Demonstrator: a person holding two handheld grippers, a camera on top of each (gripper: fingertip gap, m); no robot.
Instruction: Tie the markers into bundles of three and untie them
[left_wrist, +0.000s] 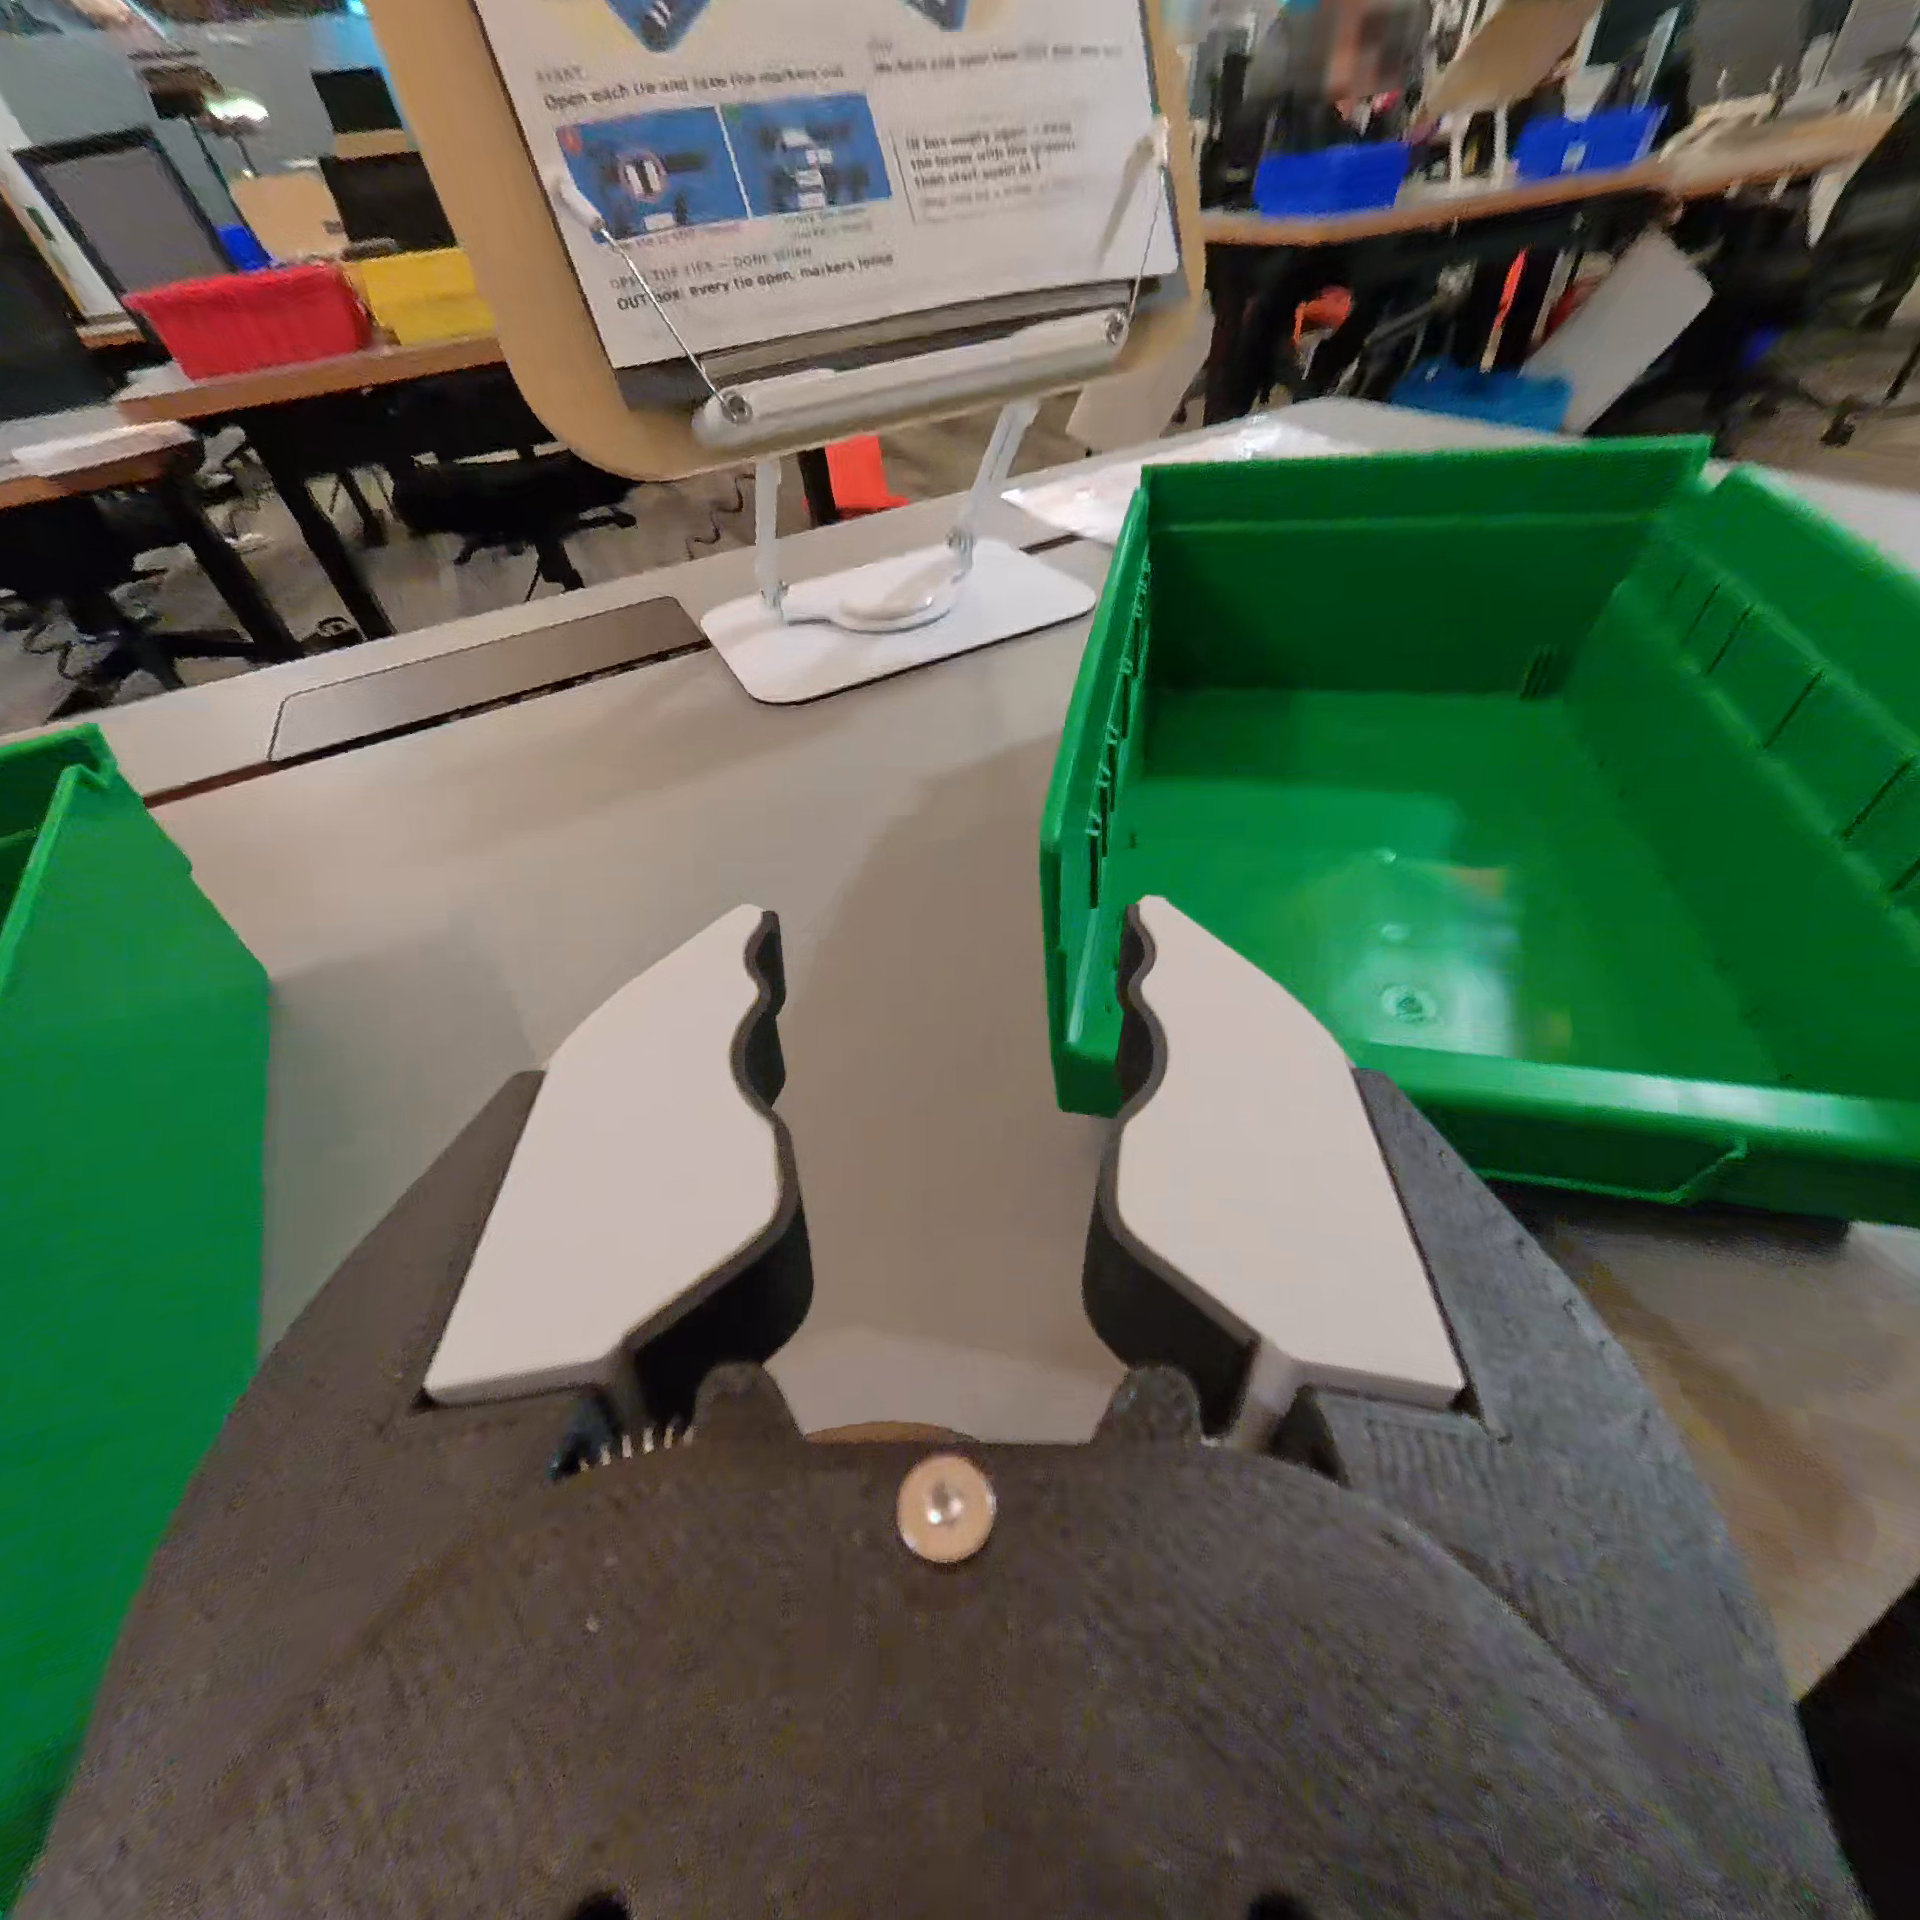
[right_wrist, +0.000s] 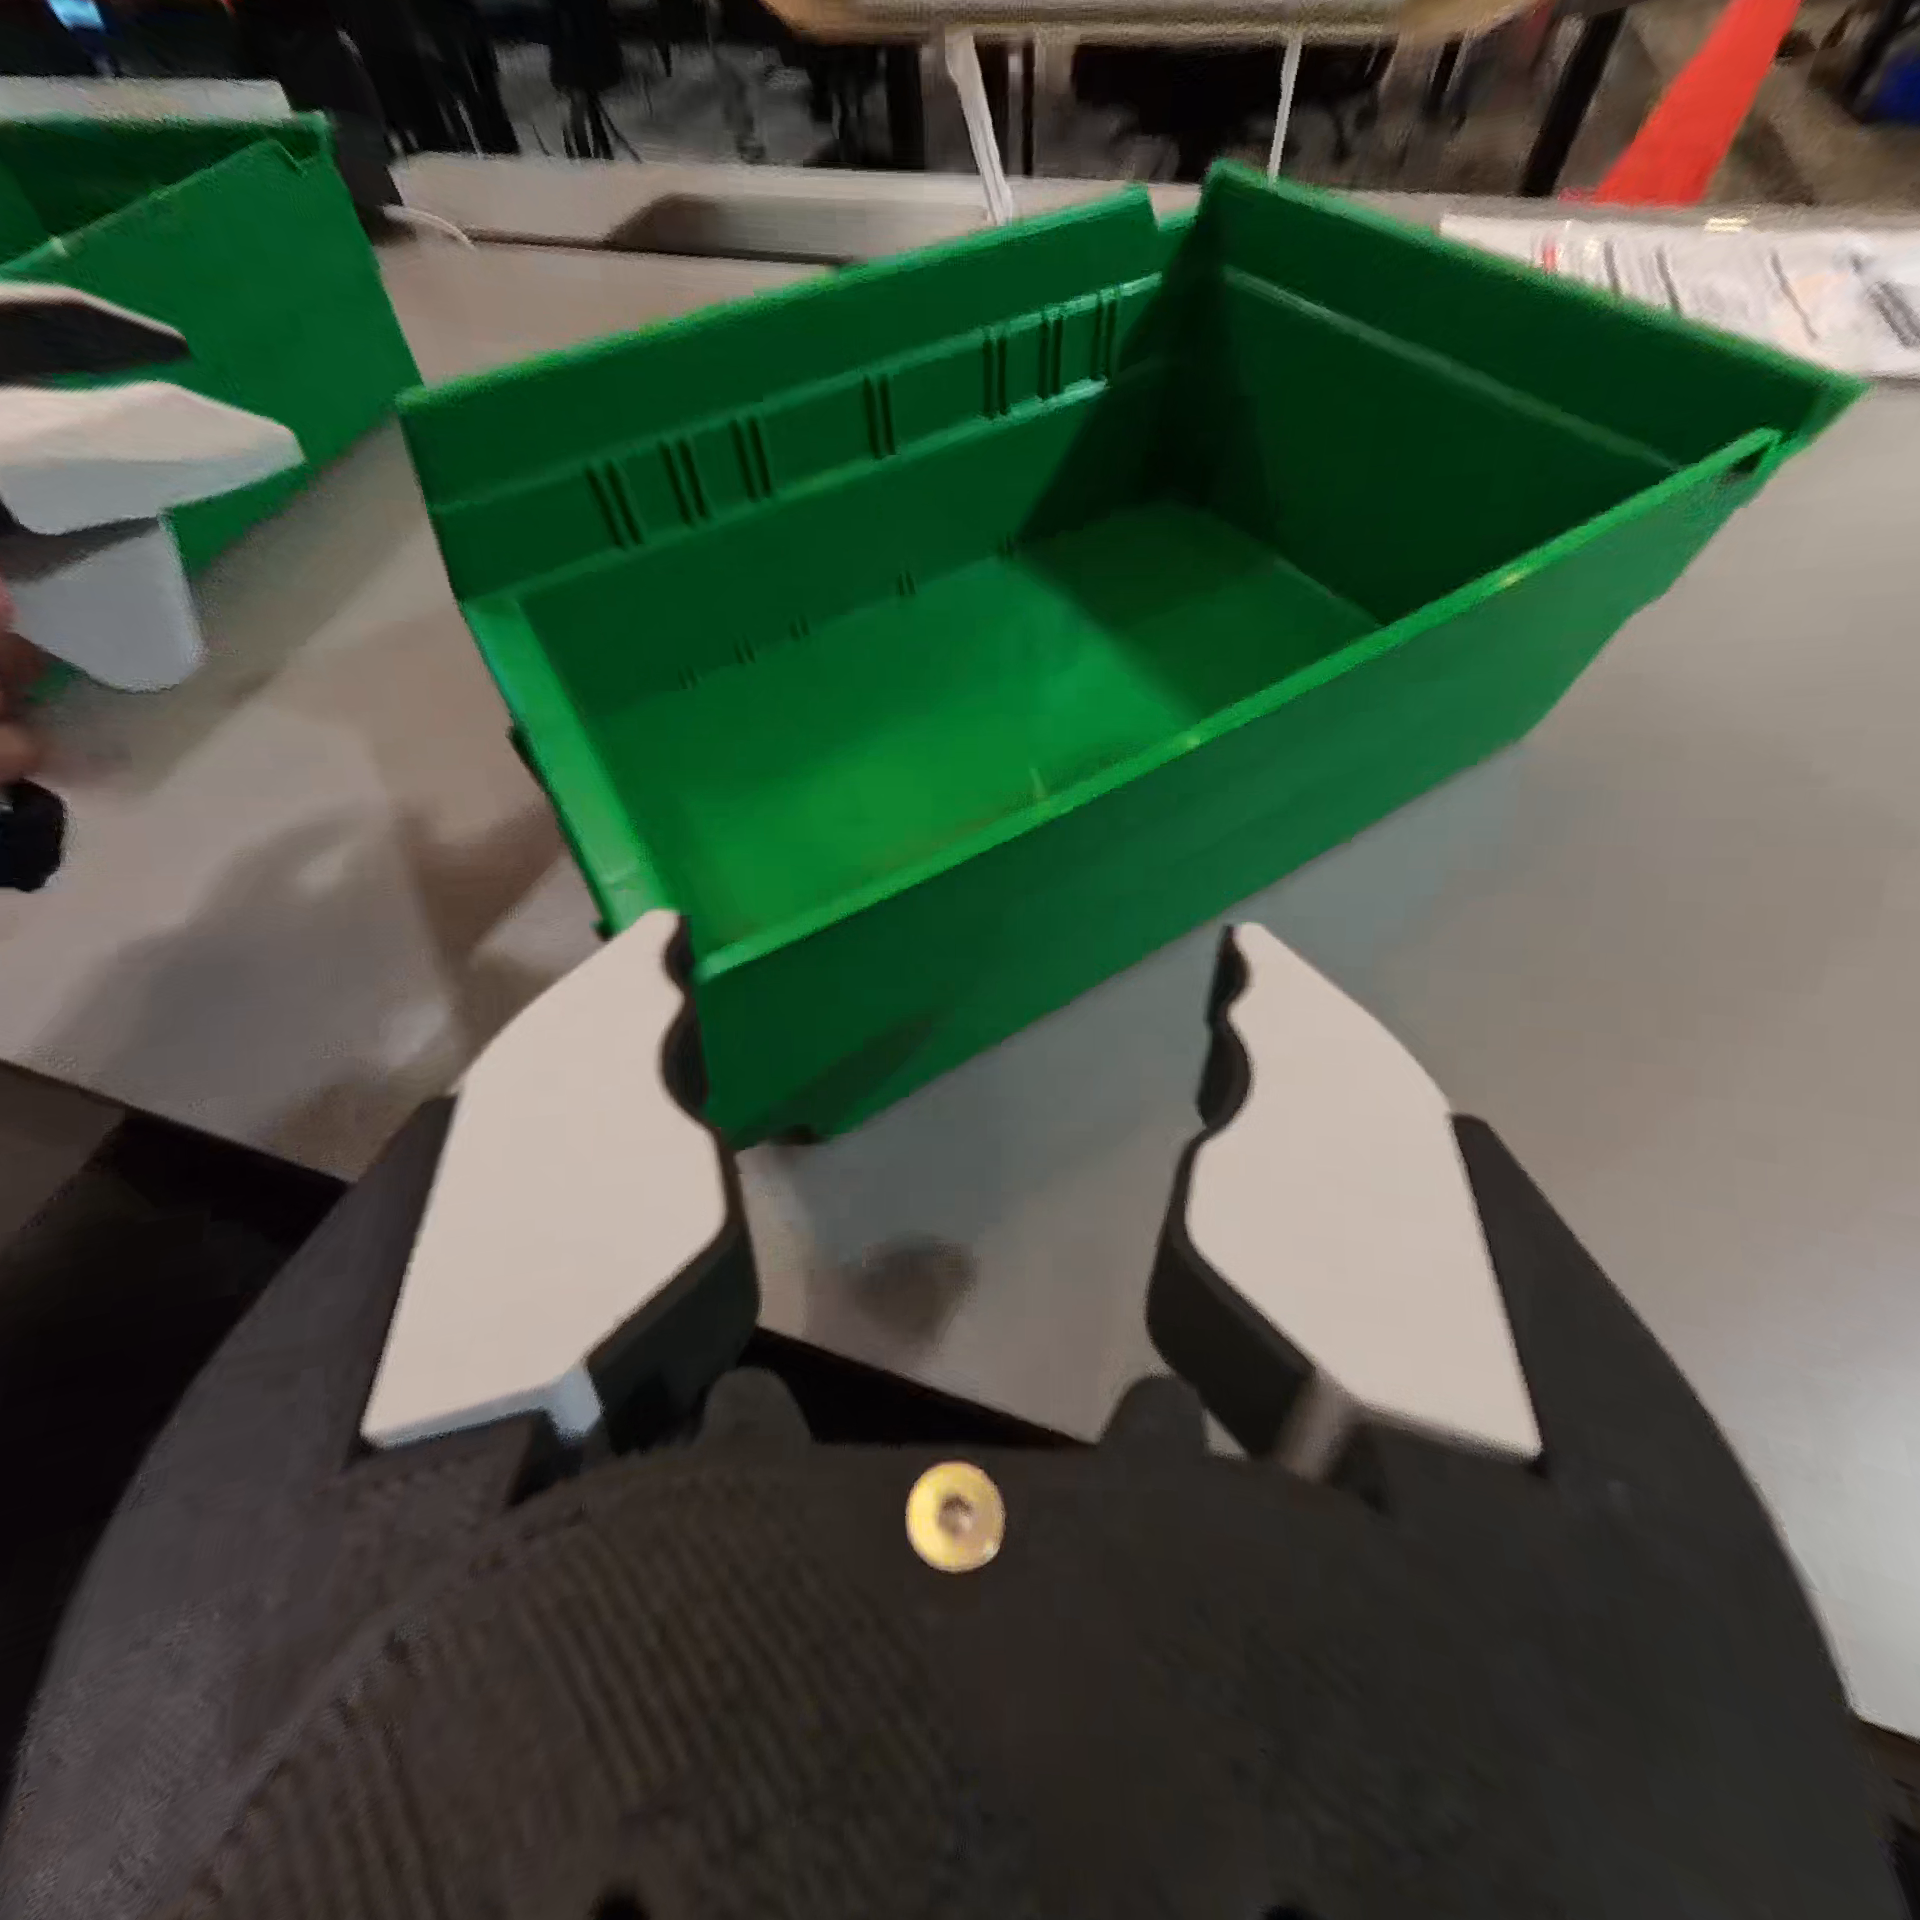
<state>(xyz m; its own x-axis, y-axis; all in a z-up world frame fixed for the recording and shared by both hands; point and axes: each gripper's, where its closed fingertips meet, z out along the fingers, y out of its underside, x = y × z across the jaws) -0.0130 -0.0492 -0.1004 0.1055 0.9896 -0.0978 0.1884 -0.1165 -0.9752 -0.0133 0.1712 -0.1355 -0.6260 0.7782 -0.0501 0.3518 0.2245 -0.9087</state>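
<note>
An empty green plastic bin (left_wrist: 1455, 831) stands on the grey table (left_wrist: 623, 831), to the right of my left gripper (left_wrist: 951, 920). My left gripper is open and empty, above bare table between this bin and a second green bin (left_wrist: 114, 1091) at the left edge. In the right wrist view the empty bin (right_wrist: 935, 727) is straight ahead. My right gripper (right_wrist: 956, 940) is open and empty, close to the bin's near corner, its left fingertip (right_wrist: 644, 956) beside the bin wall. The left gripper (right_wrist: 104, 478) shows at the far left, in front of the second bin (right_wrist: 239, 249).
A tilted document stand (left_wrist: 894, 613) with a printed sheet stands at the table's far edge. A sheet of paper (right_wrist: 1714, 281) lies behind the empty bin. Beyond are other tables with red, yellow and blue bins, and an orange cone (right_wrist: 1704, 94).
</note>
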